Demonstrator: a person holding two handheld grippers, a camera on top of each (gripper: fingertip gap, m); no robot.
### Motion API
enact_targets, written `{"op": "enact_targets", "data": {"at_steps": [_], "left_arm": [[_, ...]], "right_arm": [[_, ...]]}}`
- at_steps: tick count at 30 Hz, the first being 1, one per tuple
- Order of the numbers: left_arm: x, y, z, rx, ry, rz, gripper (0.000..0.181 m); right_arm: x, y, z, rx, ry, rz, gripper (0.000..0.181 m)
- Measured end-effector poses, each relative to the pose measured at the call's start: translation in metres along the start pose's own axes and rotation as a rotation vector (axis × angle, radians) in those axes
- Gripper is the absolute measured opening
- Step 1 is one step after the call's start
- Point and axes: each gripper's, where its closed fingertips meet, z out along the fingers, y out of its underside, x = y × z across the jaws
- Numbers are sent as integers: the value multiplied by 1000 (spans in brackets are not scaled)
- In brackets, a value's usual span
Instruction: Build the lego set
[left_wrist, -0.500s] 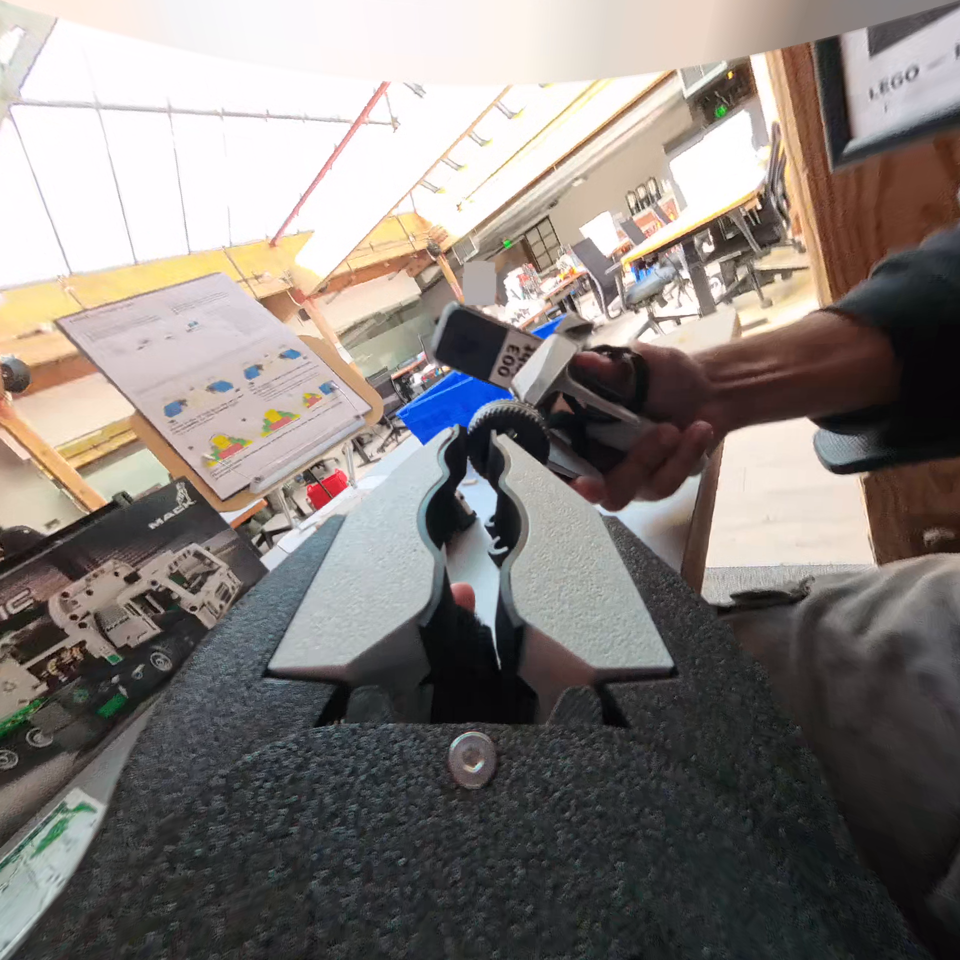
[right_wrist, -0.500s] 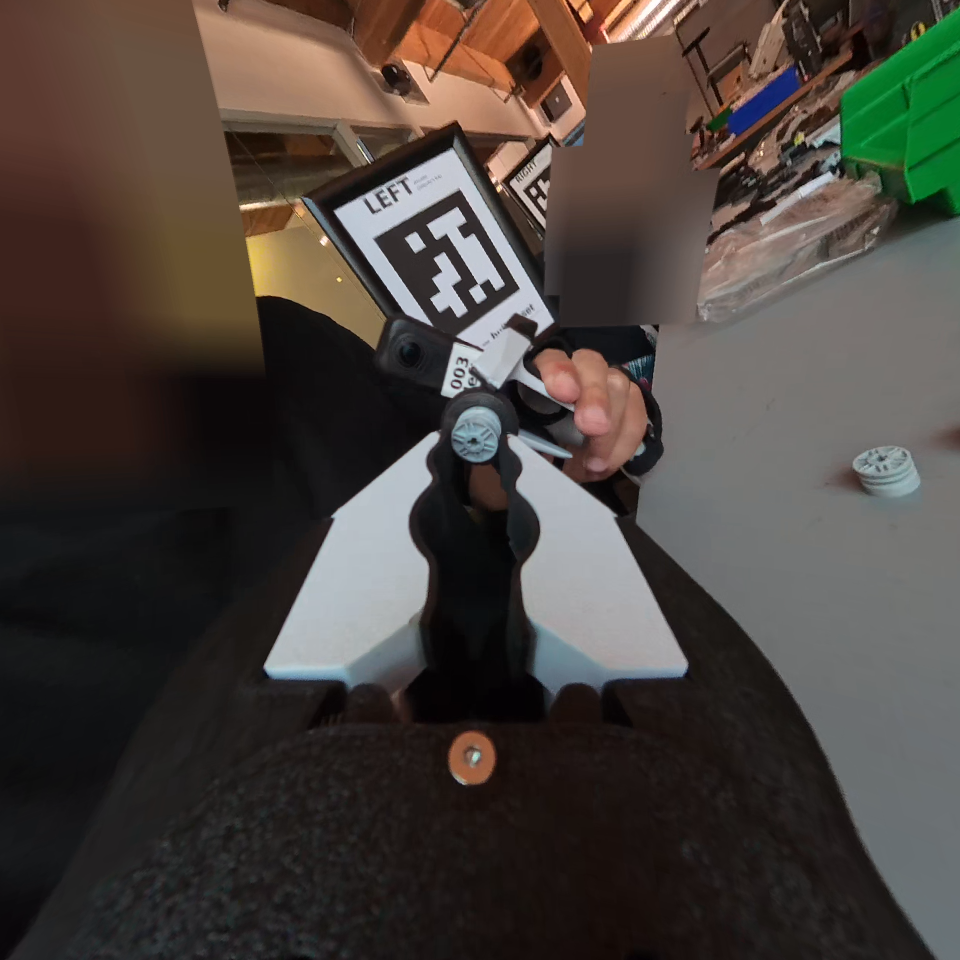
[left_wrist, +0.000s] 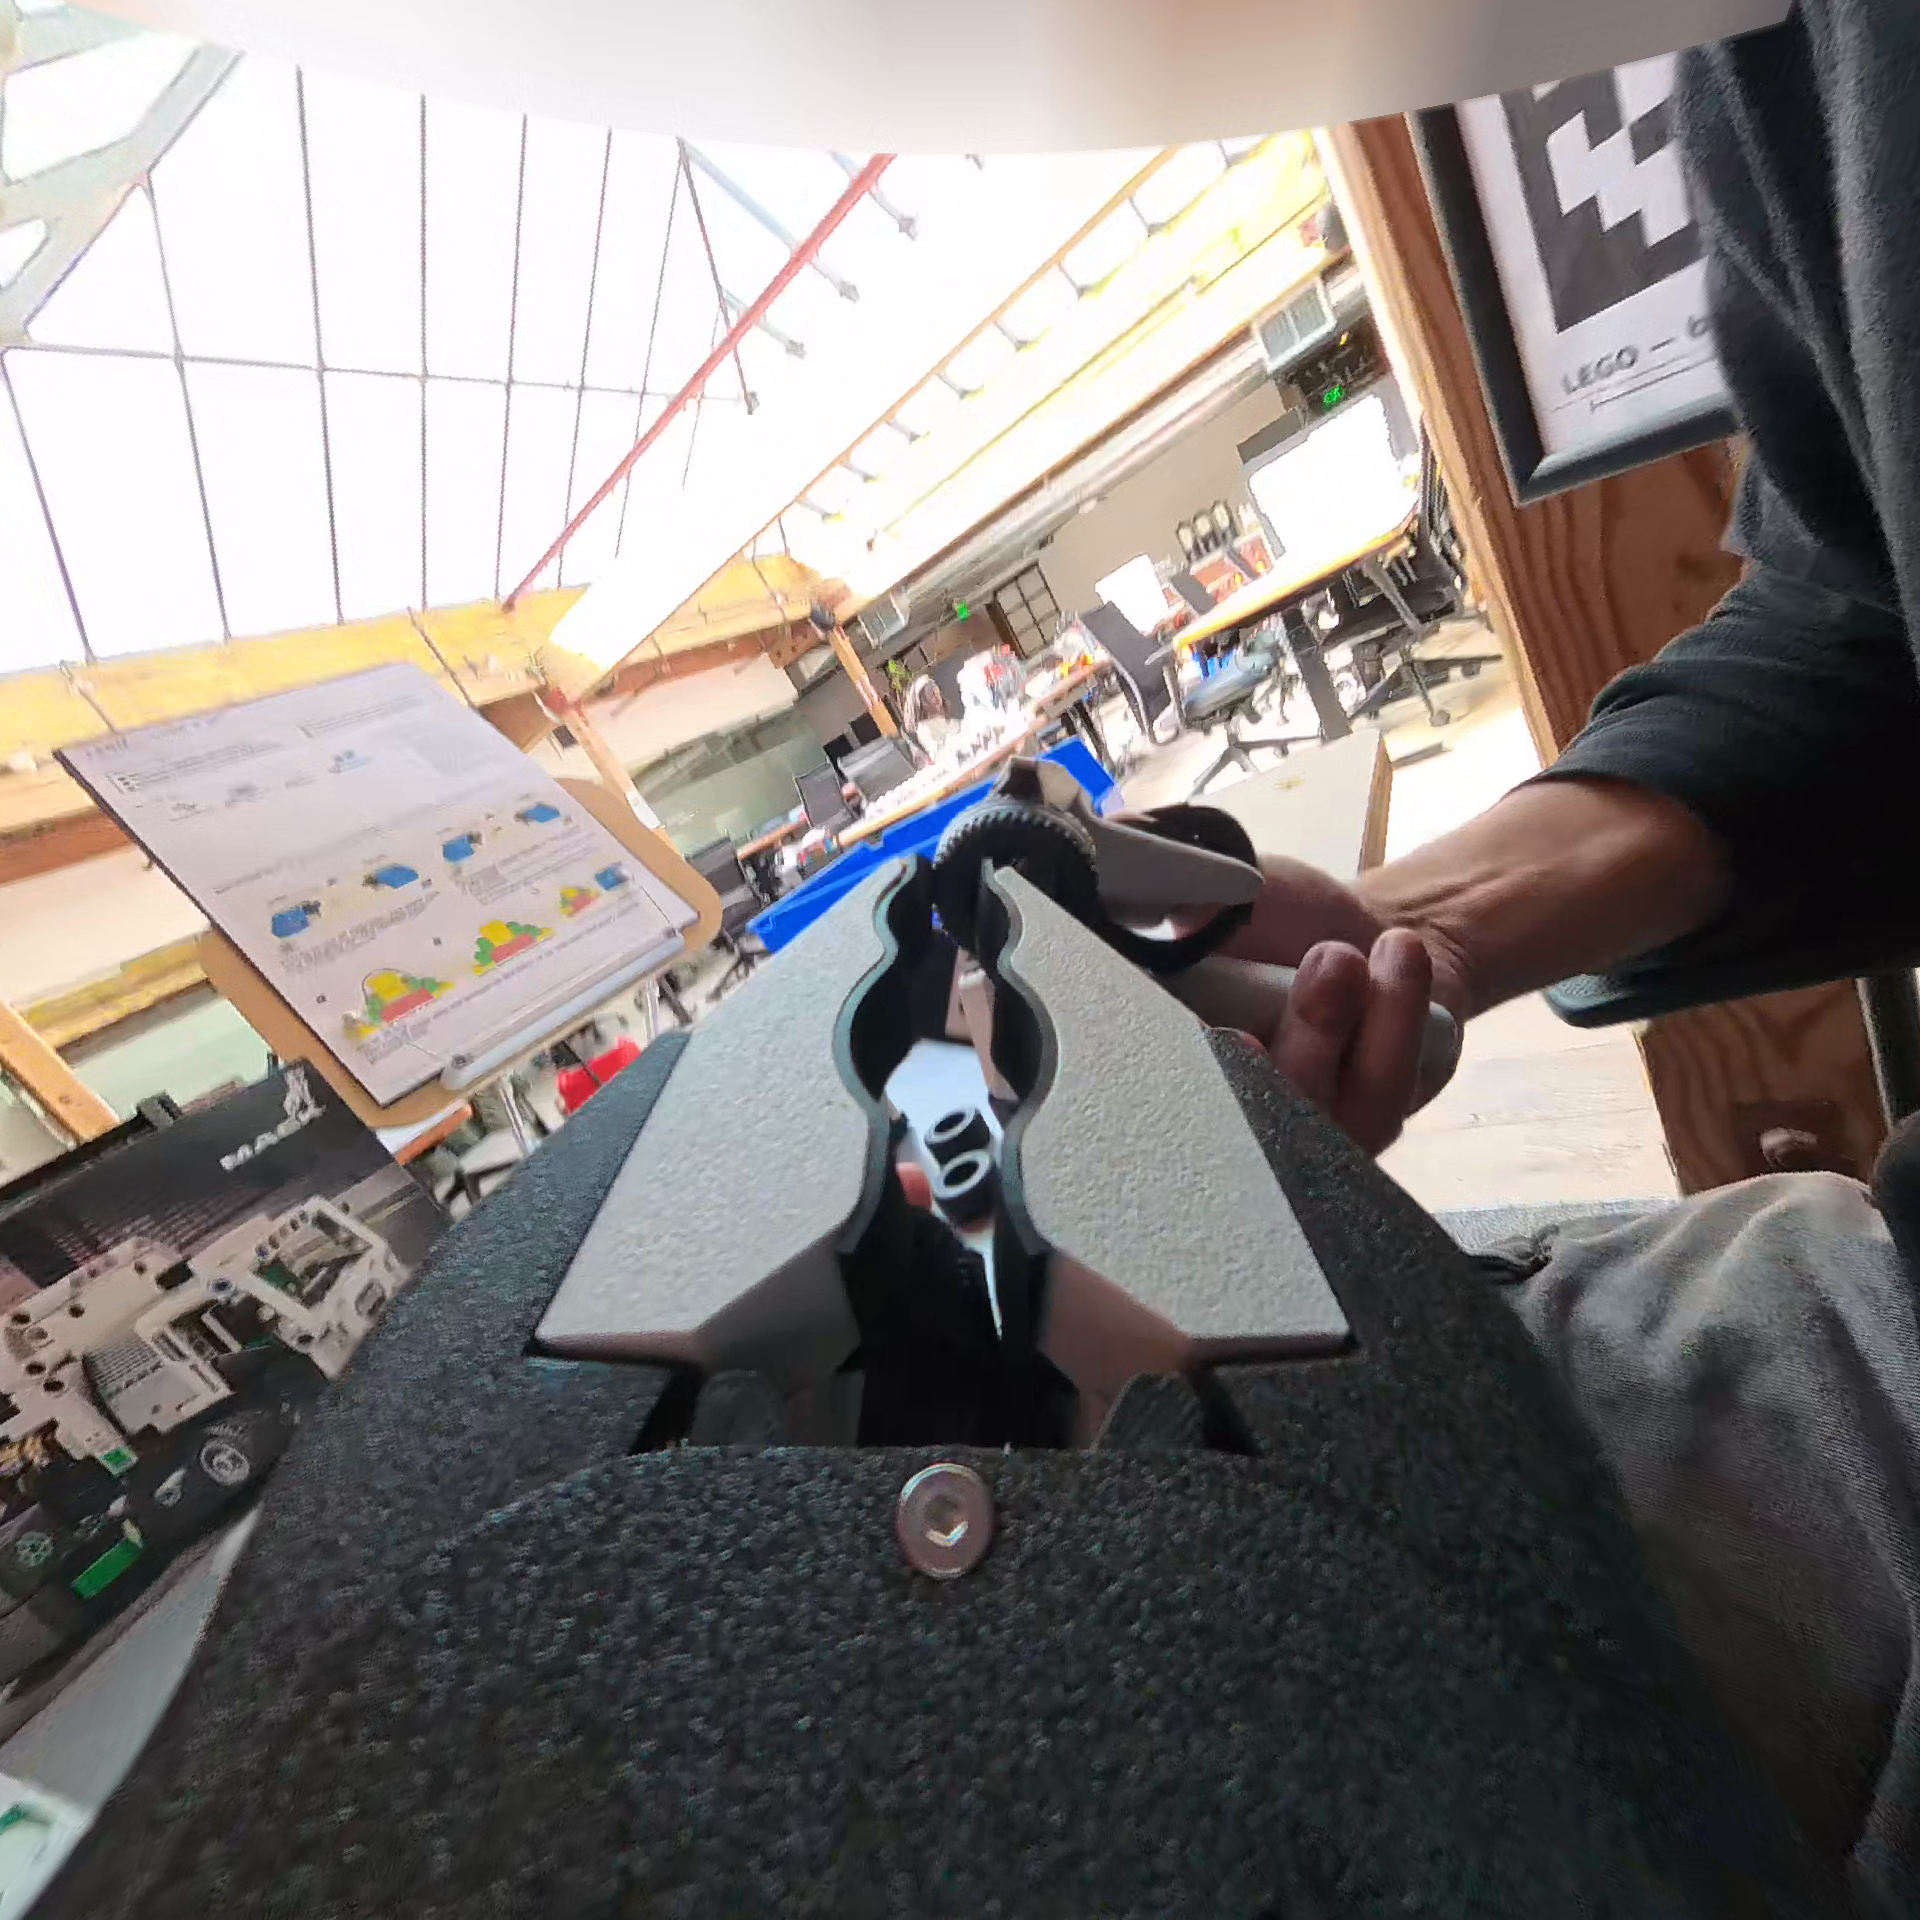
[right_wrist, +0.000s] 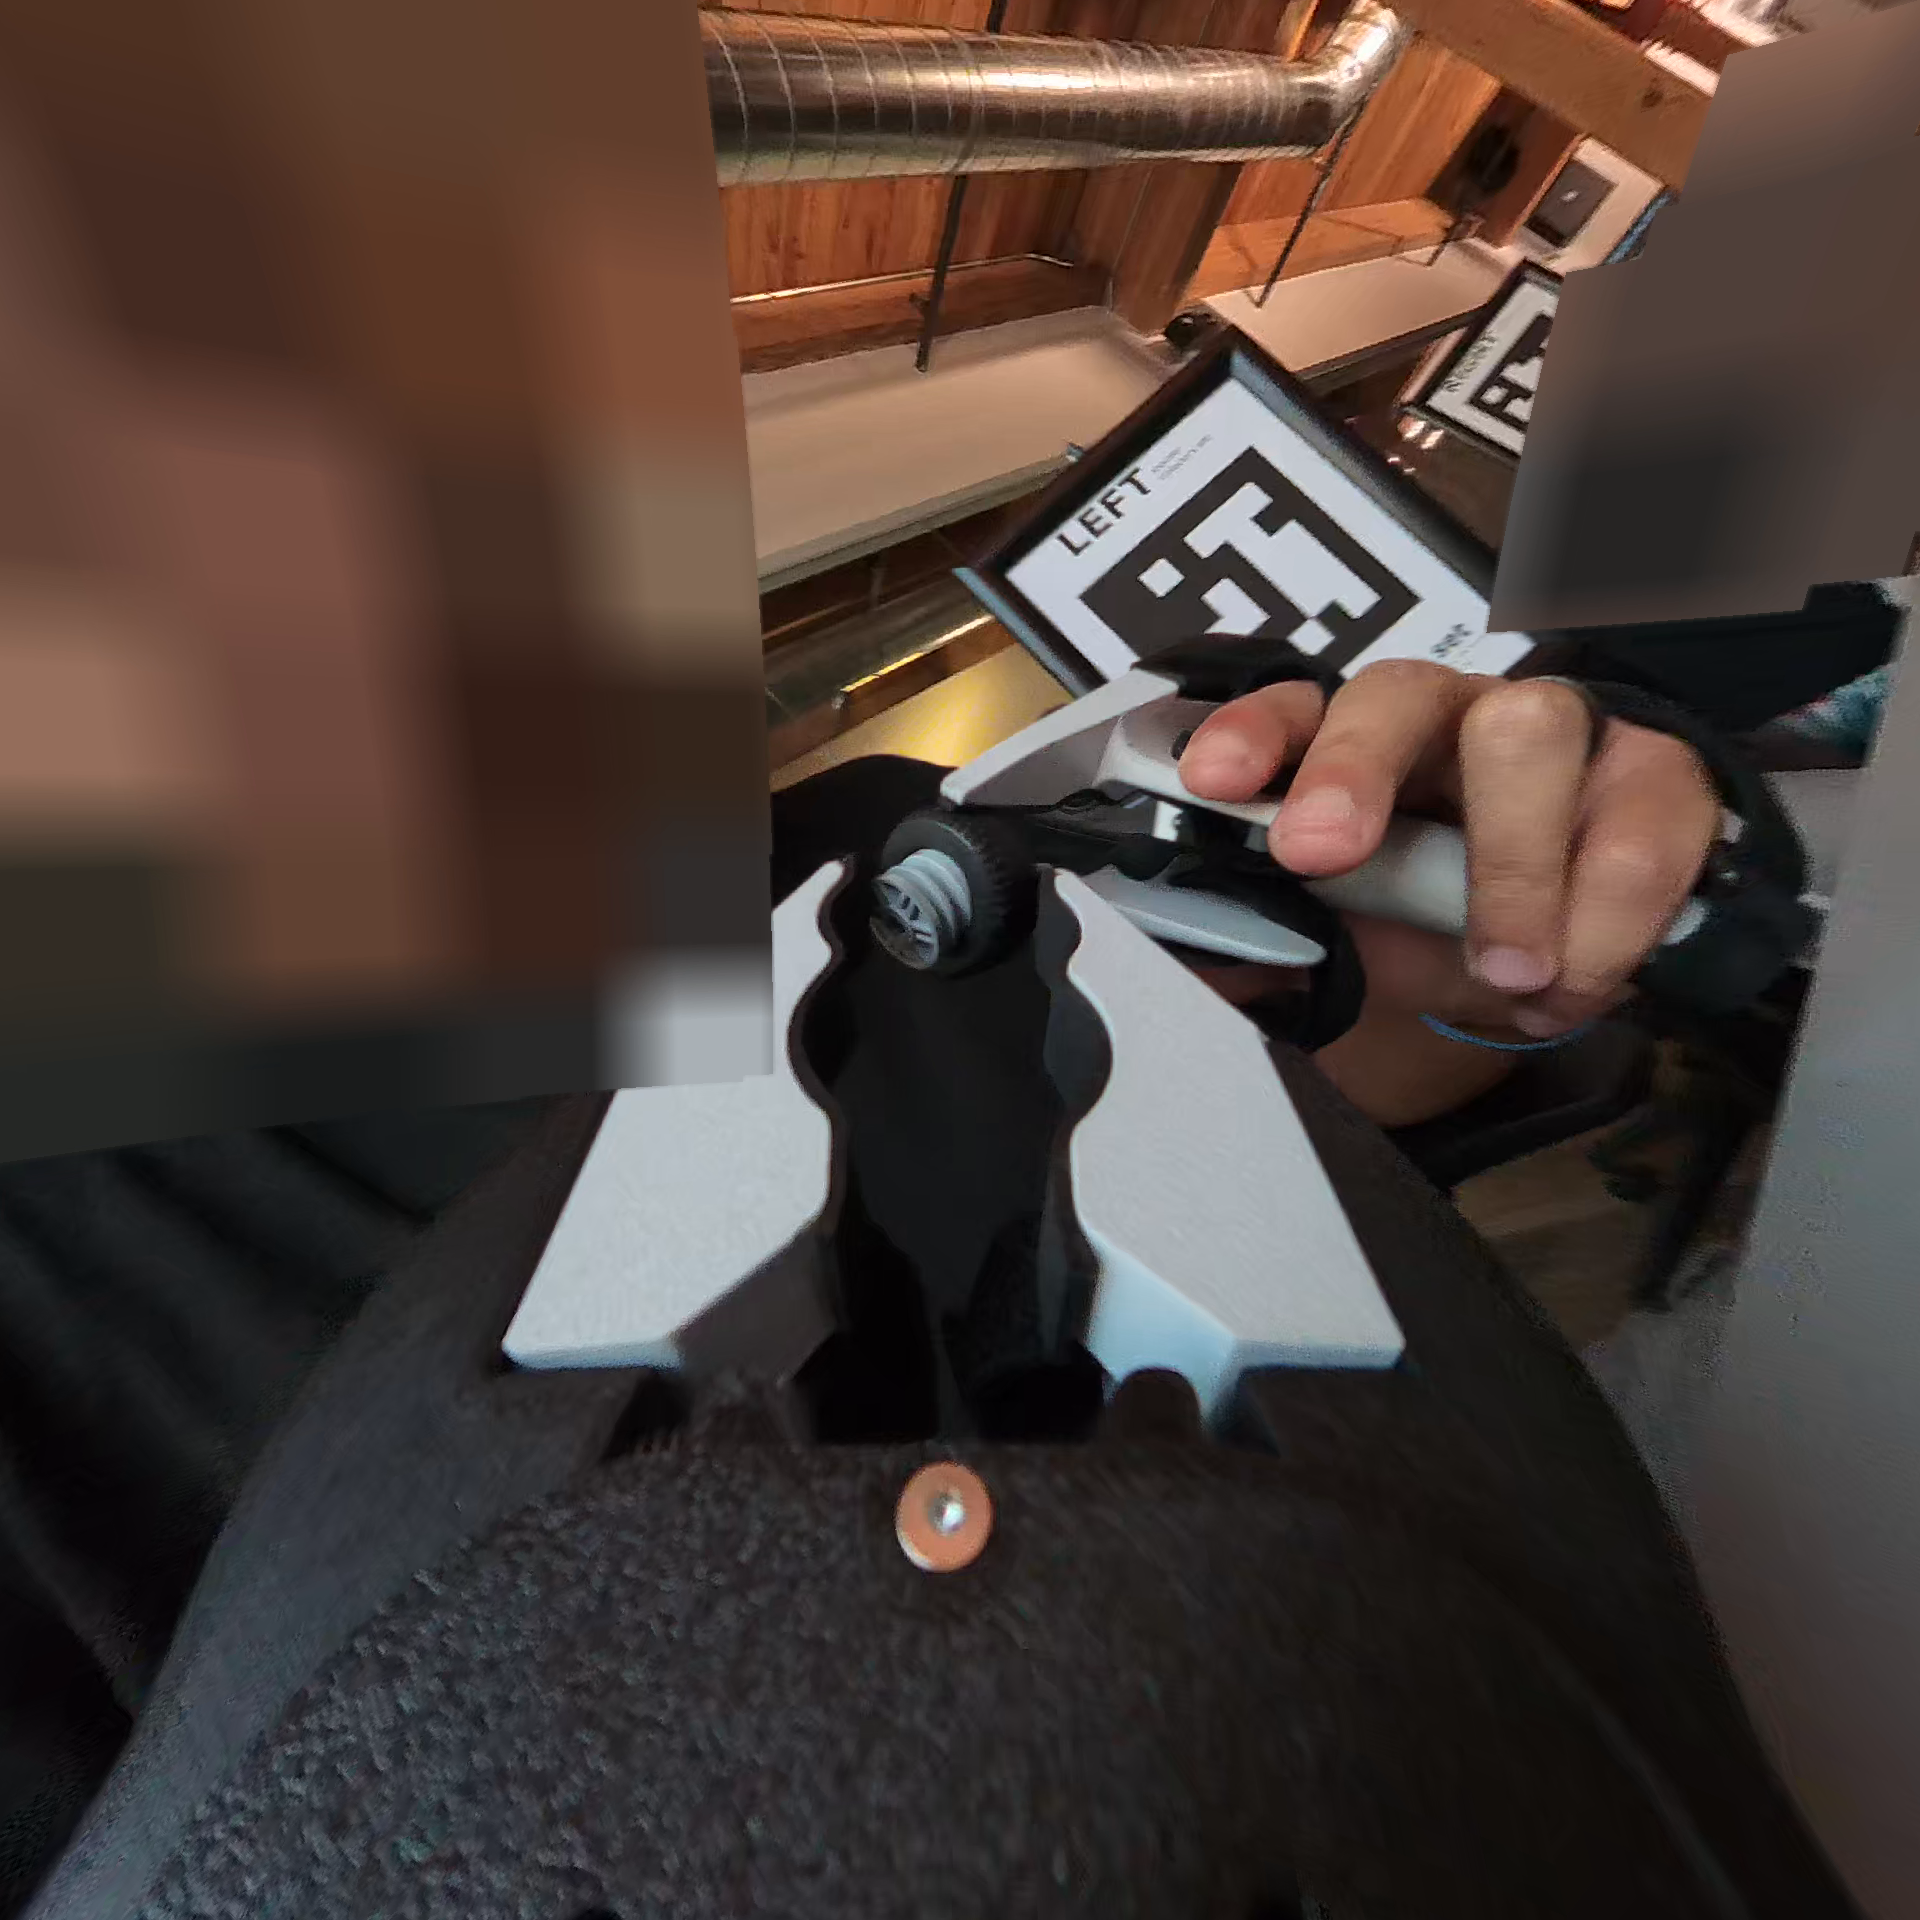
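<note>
In the left wrist view my left gripper (left_wrist: 951, 883) is shut on a black rubber tyre (left_wrist: 1013, 862) at its fingertips, raised off the table. In the right wrist view my right gripper (right_wrist: 940, 883) is shut on a grey wheel hub (right_wrist: 904, 914). The hub sits partly inside the tyre (right_wrist: 982, 904), tilted. The two grippers meet tip to tip. The left gripper's grey fingers (right_wrist: 1049, 764) pinch the tyre from the right, with a hand (right_wrist: 1455, 790) on its handle. The right gripper's fingers (left_wrist: 1174, 883) and hand (left_wrist: 1351, 997) show beyond the tyre.
An instruction sheet on a stand (left_wrist: 384, 873) and the set's box (left_wrist: 177, 1299) are at the left. A small black two-hole piece (left_wrist: 956, 1153) shows through my left fingers' gap. A blue bin (left_wrist: 821, 909) is behind. A framed marker card (right_wrist: 1247, 561) and a wooden post (left_wrist: 1621, 644) are close. The grippers are tip to tip, or close to it.
The grippers have closed the gap between them. The grey hub, apart from the tyre before, now sits partly inside it. Both views have tilted upward.
</note>
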Motion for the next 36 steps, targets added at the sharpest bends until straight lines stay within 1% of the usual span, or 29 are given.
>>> {"op": "enact_targets", "data": {"at_steps": [1,3,5,6,7,8,9,10,11,12,14,16,18,20,21,24,25,27,29,31,33,35,36], "left_arm": [[-2,3,1,-36,-4,-8,6],[-7,16,1,-149,-19,4,8],[-14,34,-4,-279,-18,4,15],[-17,43,-8,-326,-14,-43,16],[-19,49,-10,-349,2,-139,20],[-20,52,-9,-347,29,-274,26],[-20,51,-7,-332,59,-410,33],[-18,49,-4,-315,99,-524,40],[-16,50,-2,-323,125,-601,41],[-19,56,0,-351,113,-644,41],[-19,61,3,-370,117,-711,41],[-12,64,3,-404,145,-768,41],[-4,70,3,-459,158,-735,36],[-4,78,1,-519,121,-671,24],[-5,81,0,-540,109,-629,23],[-5,81,0,-551,100,-545,21],[-6,81,-1,-548,100,-527,13],[-7,81,-2,-533,107,-543,13],[-7,81,-2,-501,122,-602,13],[-7,78,-3,-456,143,-701,13],[-13,68,-2,-358,162,-876,12],[-21,56,-1,-214,190,-1088,12],[-23,51,-1,-157,208,-1166,12]], "right_arm": [[3,-3,-3,-1,61,-45,31],[11,-11,-12,-11,220,-157,32],[23,-25,-30,-28,480,-379,31],[26,-32,-41,-52,618,-509,31],[31,-36,-50,-108,765,-652,31],[37,-39,-59,-185,919,-796,31],[40,-38,-61,-264,1014,-905,31],[43,-38,-63,-336,1101,-991,31],[48,-36,-66,-419,1190,-1084,31],[52,-34,-68,-501,1259,-1162,32],[57,-32,-66,-578,1342,-1260,32],[62,-30,-68,-634,1396,-1279,32],[67,-29,-70,-673,1423,-1281,32],[72,-27,-73,-714,1449,-1277,32],[73,-27,-73,-730,1457,-1279,32],[74,-25,-72,-722,1451,-1246,32],[75,-24,-71,-708,1435,-1213,32],[75,-23,-69,-672,1389,-1163,32],[73,-23,-67,-609,1322,-1112,32],[68,-21,-63,-540,1222,-1064,34],[57,-23,-58,-422,1081,-1006,34],[46,-25,-52,-296,917,-857,34],[42,-26,-49,-244,850,-800,33]]}}
